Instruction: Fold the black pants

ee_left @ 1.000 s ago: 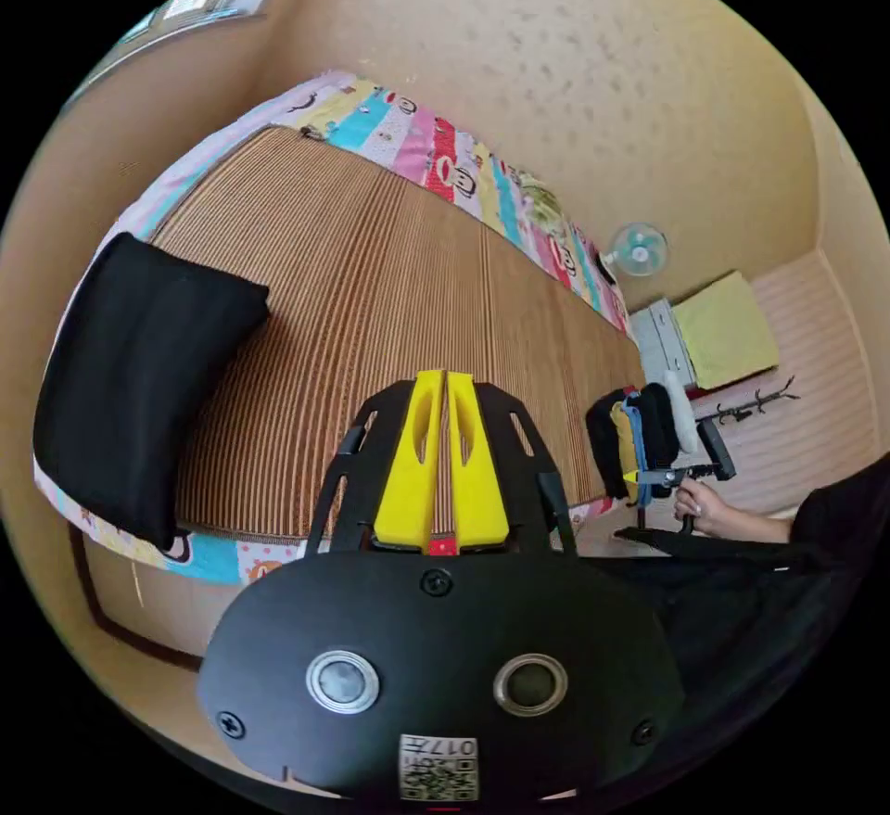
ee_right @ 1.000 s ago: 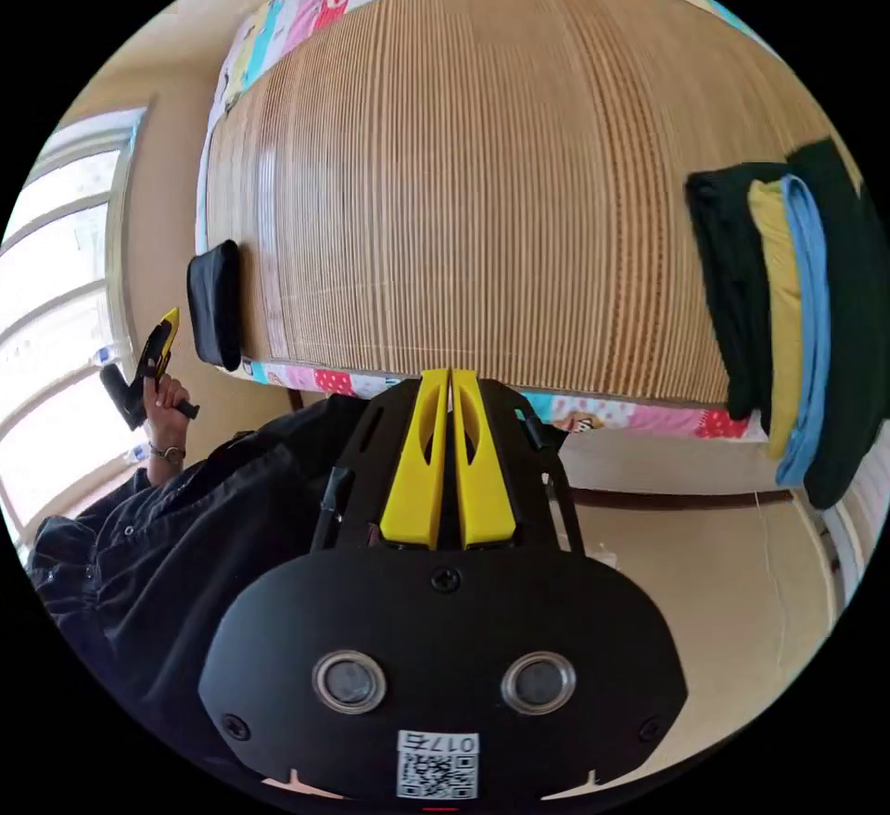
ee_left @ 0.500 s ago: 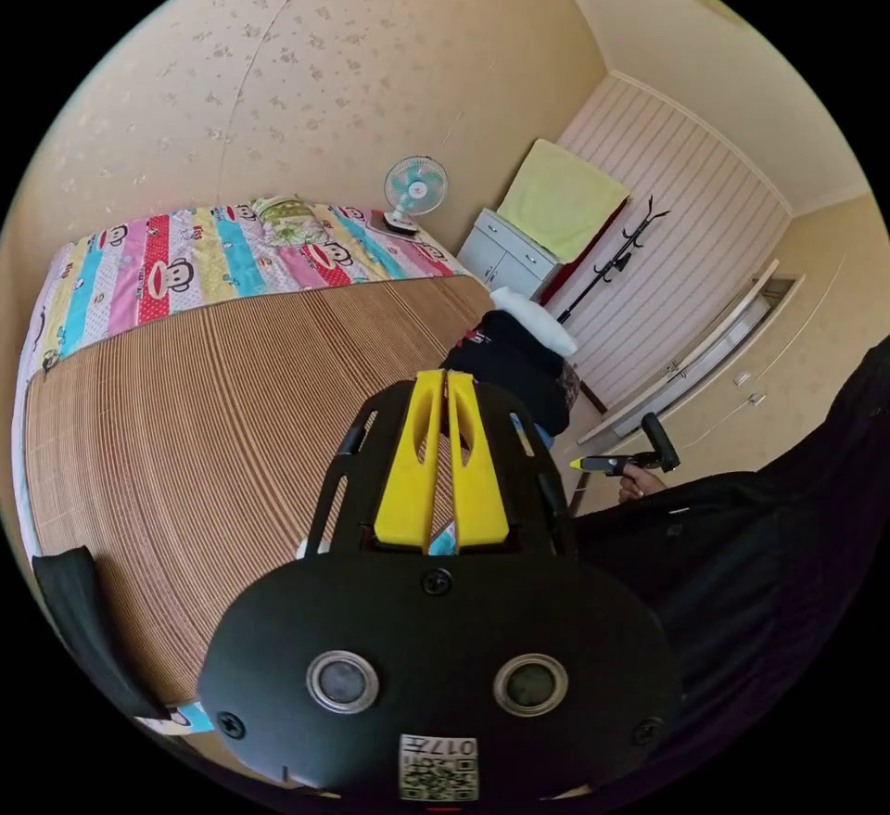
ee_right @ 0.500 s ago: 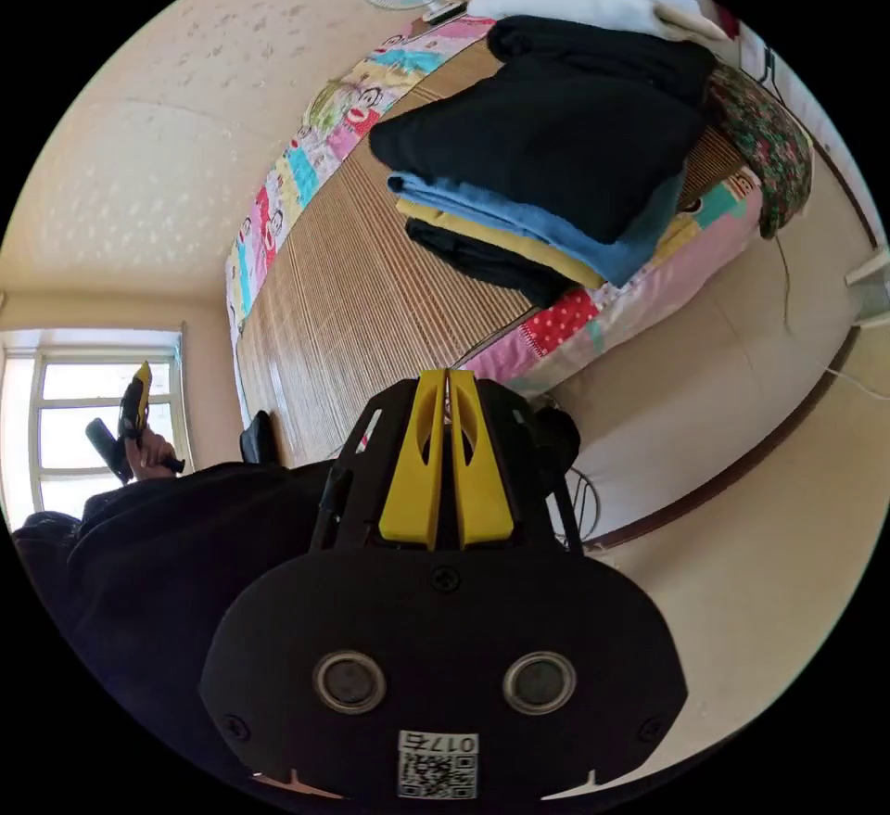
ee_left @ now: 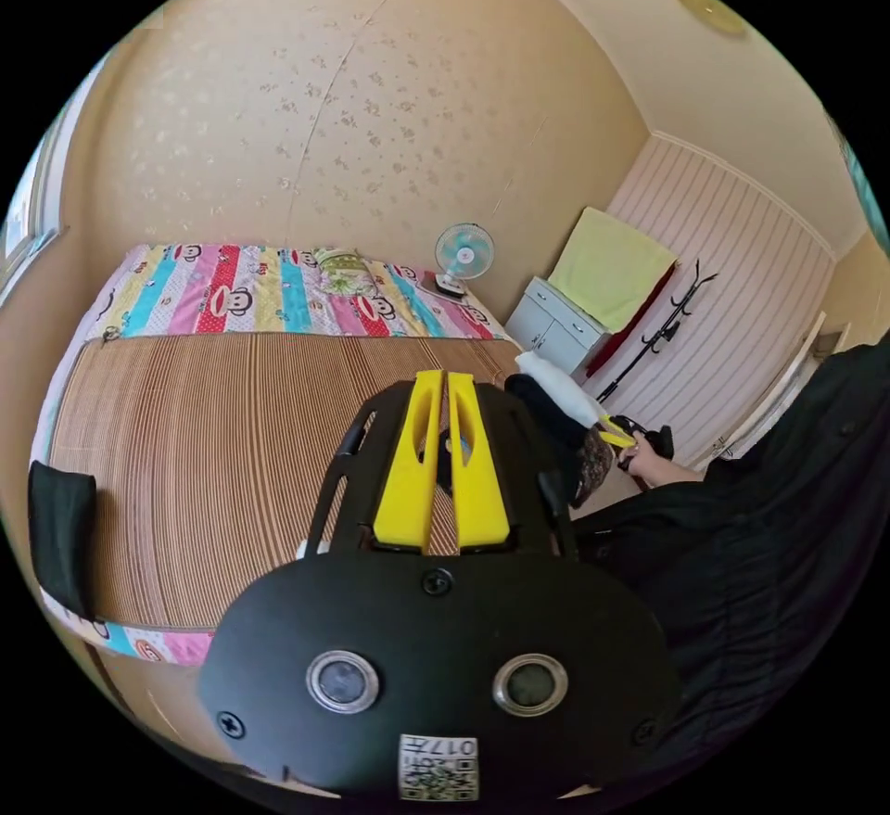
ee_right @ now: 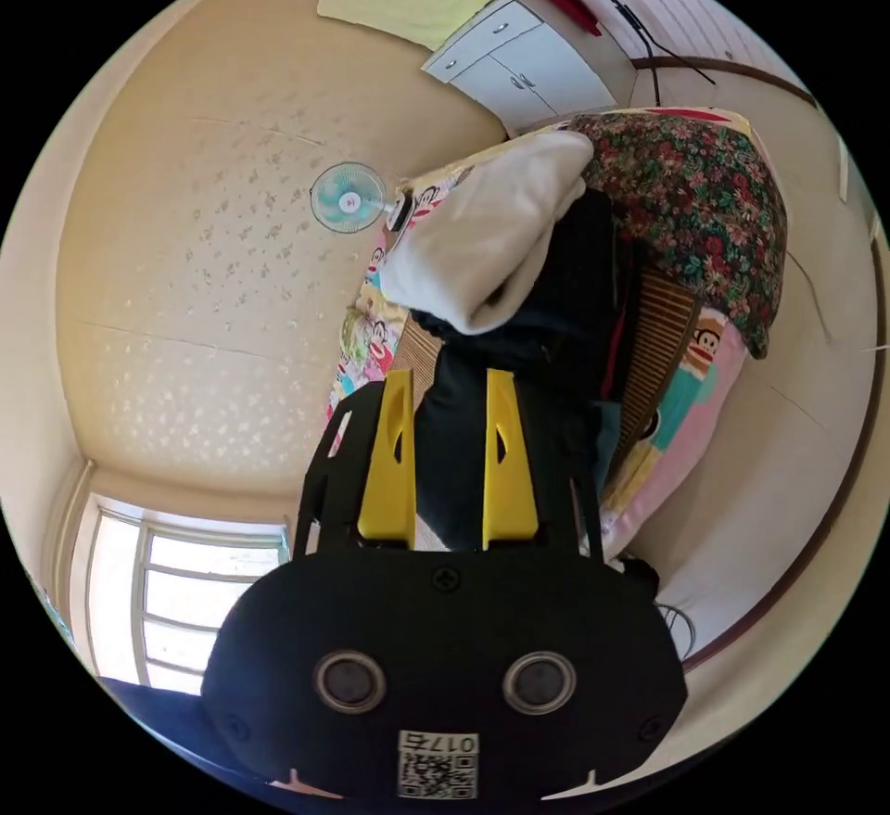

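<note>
A pile of clothes [ee_right: 547, 314] lies at the end of the bed, with dark black garments [ee_right: 464, 444] under a rolled white one [ee_right: 491, 249]. My right gripper [ee_right: 450, 379] is open right at the pile, and black cloth shows between its yellow jaws; I cannot tell whether they touch it. My left gripper [ee_left: 443, 381] is shut on nothing, held above the striped bamboo mat [ee_left: 232, 444]. The same pile [ee_left: 561, 412] appears in the left gripper view, with the right gripper [ee_left: 616, 435] and a hand [ee_left: 654, 470] beside it. A separate folded black piece [ee_left: 60, 528] rests at the mat's left edge.
A floral cushion [ee_right: 691, 194] lies beside the pile. A small fan [ee_left: 464, 251] stands on the patterned sheet [ee_left: 269, 291], with a white cabinet [ee_left: 556, 328] and coat stand [ee_left: 663, 333] beyond. The person's black sleeve [ee_left: 760, 537] is at the right. A window [ee_right: 185, 592] shows.
The right gripper has opened its jaws and come close up to the pile of clothes. Both cameras have swung towards that end of the bed. The left gripper stays shut.
</note>
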Action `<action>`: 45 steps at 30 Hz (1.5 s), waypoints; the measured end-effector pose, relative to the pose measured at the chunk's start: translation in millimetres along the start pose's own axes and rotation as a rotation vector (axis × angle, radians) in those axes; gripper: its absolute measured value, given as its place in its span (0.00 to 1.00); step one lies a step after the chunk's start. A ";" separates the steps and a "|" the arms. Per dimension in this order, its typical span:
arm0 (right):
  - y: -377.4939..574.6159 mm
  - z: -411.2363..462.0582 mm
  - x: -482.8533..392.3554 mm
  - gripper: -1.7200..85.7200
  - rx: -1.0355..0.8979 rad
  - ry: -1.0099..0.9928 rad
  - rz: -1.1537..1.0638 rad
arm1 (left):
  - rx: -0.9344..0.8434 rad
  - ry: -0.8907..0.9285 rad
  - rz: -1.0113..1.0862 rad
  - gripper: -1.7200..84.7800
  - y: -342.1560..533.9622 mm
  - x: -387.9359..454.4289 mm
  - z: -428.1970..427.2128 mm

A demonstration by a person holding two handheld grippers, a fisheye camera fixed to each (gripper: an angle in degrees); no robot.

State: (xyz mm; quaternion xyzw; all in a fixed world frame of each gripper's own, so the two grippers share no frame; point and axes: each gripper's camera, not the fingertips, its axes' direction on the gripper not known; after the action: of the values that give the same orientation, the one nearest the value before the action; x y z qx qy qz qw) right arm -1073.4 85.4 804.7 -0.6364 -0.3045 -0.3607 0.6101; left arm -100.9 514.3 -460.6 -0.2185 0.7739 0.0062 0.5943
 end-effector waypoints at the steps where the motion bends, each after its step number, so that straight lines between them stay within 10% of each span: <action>1: -16.9 8.3 -5.2 0.14 0.018 -0.008 0.034 | 0.005 -0.021 -0.014 0.01 6.1 -1.5 -1.8; 6: -56.9 49.0 -47.2 0.09 -0.003 0.057 0.103 | 0.030 -0.144 -0.155 0.01 51.2 -22.1 -15.8; 19: 169.6 72.7 -283.7 0.08 -0.581 -0.239 -0.845 | -0.007 -0.214 -0.187 0.01 68.9 -70.3 9.0; 28: 132.3 74.7 -191.1 0.15 0.018 0.219 -0.255 | -0.086 -0.080 -0.016 0.03 30.4 -100.7 72.2; 34: 135.8 145.4 -155.5 0.08 -0.110 0.162 -0.139 | -0.101 0.046 -0.006 0.07 -2.4 -134.0 101.8; 39: 208.8 91.0 -280.5 0.06 0.004 -0.198 -0.529 | -0.184 0.227 -0.107 0.09 -41.6 -167.9 131.2; 45: 337.5 141.3 -408.5 0.06 -0.299 -0.307 -1.047 | -0.325 0.528 -0.227 0.16 -83.7 -210.4 209.4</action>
State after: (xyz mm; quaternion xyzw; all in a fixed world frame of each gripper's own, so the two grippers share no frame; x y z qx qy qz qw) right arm -1008.2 224.0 278.1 -0.5250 -0.6103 -0.5578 0.2019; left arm 161.7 564.6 -306.9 -0.3892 0.8610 0.0066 0.3273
